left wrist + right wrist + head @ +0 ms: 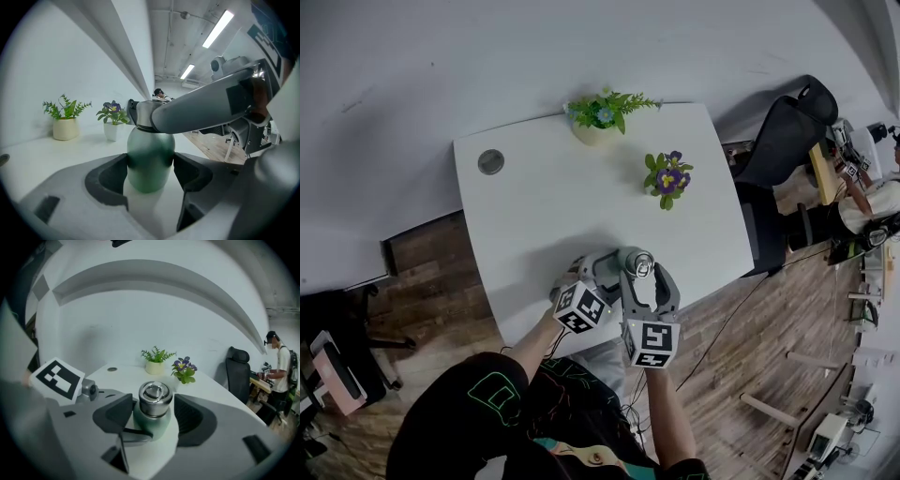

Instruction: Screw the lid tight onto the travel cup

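Note:
A green travel cup point(150, 159) stands near the front edge of the white table point(544, 206), with a steel lid point(155, 397) on its neck. My left gripper point(150, 169) is shut on the cup's green body, both dark pads pressing its sides. From the near side, my right gripper point(153, 409) reaches around the lid; its pads stand a little off the steel, so it is open. In the head view both grippers meet at the cup point(634, 262), the left gripper point(612, 269) coming from the left and the right gripper point(647, 278) straddling the top.
Two potted plants stand farther back on the table: a green one point(602, 117) and a purple-flowered one point(667, 178). A round grommet point(491, 161) sits at the back left. A black office chair point(778, 141) is past the table's right edge, and a person point(280, 364) stands beyond it.

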